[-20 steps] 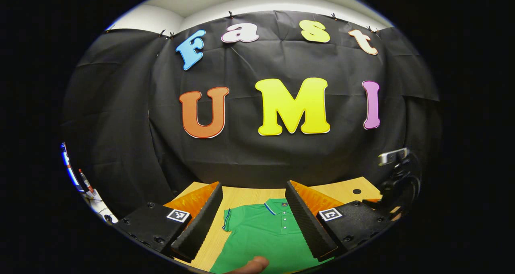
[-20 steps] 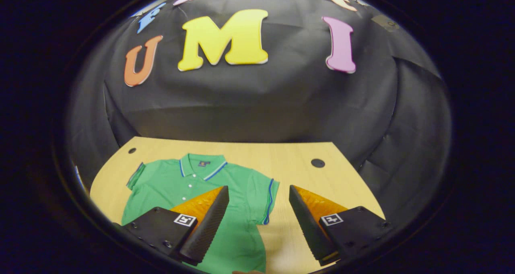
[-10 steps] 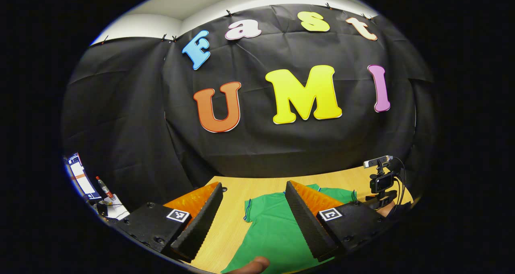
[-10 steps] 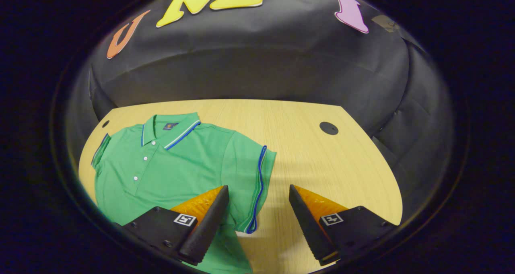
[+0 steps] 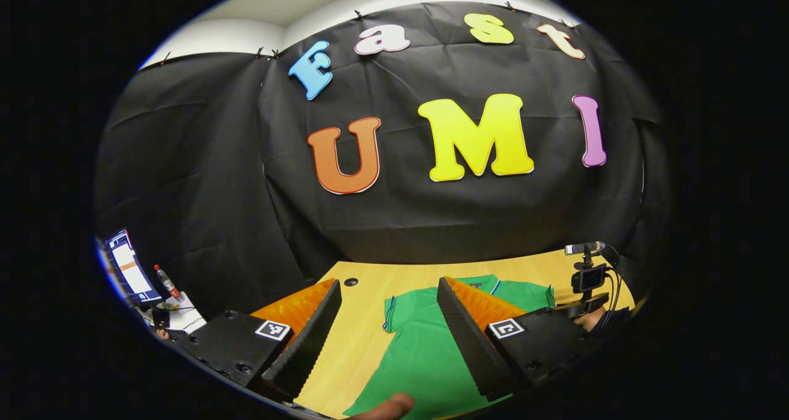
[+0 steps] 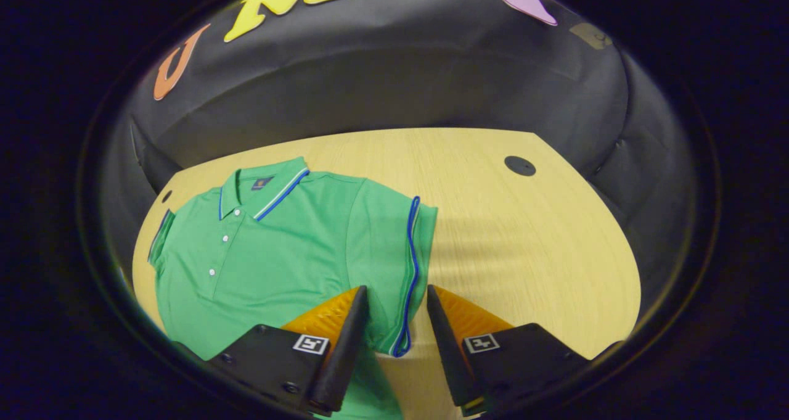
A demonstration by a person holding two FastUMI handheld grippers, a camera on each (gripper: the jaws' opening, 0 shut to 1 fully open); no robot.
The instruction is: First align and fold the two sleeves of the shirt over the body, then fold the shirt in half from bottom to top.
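In my right gripper view, the green short-sleeved polo shirt with blue trim (image 6: 277, 247) lies flat and face up on the pale wooden table (image 6: 530, 247), filling the left and centre of the frame, its collar toward the upper left. My right gripper (image 6: 397, 340) sits at the bottom centre with its fingers partly spread, a narrow gap between them. The blue-edged cuff of the shirt's sleeve (image 6: 410, 278) runs down into that gap; I cannot tell whether either finger touches the cloth. A round black hole in the table (image 6: 519, 165) shows at the upper right.

In my left gripper view, my left gripper (image 5: 389, 340) is spread wide at the bottom, holding nothing. The shirt (image 5: 425, 352) lies between and beyond its fingers, on the table (image 5: 357, 333). A fingertip (image 5: 388, 406) shows at the bottom edge. A small camera on a stand (image 5: 587, 275) is at the right edge.
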